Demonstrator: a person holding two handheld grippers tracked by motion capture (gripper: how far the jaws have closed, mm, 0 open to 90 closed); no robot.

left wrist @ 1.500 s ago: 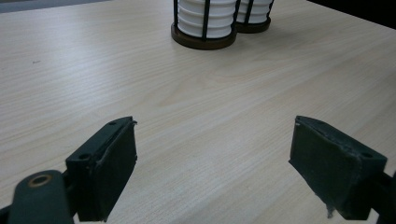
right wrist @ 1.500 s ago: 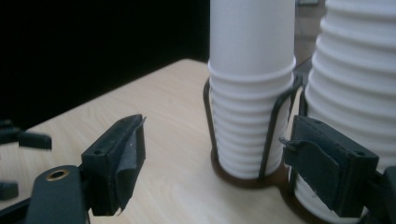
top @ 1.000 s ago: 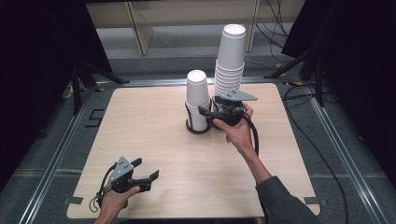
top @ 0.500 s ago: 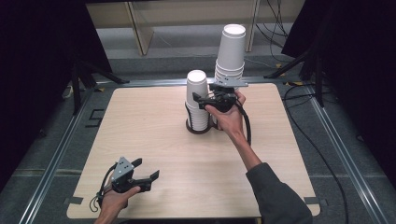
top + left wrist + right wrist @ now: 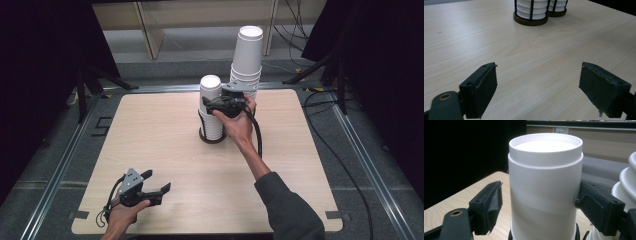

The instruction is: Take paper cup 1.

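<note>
Two stacks of white paper cups stand in black wire holders at the table's far middle: a shorter stack (image 5: 210, 107) and a taller stack (image 5: 246, 55) to its right. My right gripper (image 5: 214, 105) is at the shorter stack's upper part, open, and its jaws straddle the top cup (image 5: 545, 190). The left pad (image 5: 490, 205) stands clear of the cup wall and the right pad (image 5: 596, 205) is at its edge. My left gripper (image 5: 157, 181) rests near the table's front left, open with nothing between its jaws (image 5: 537, 90). It faces the stacks' bases (image 5: 531, 11).
The light wooden table (image 5: 150, 135) has a metal frame around it. A black cable (image 5: 257, 135) trails from the right gripper along the forearm. Dark stands and cables lie on the floor at the back and right. The taller stack's rims (image 5: 627, 182) are close beside the right jaw.
My right hand has moved up and to the left, from beside the holders to the shorter stack's top cup. The left gripper has stayed put.
</note>
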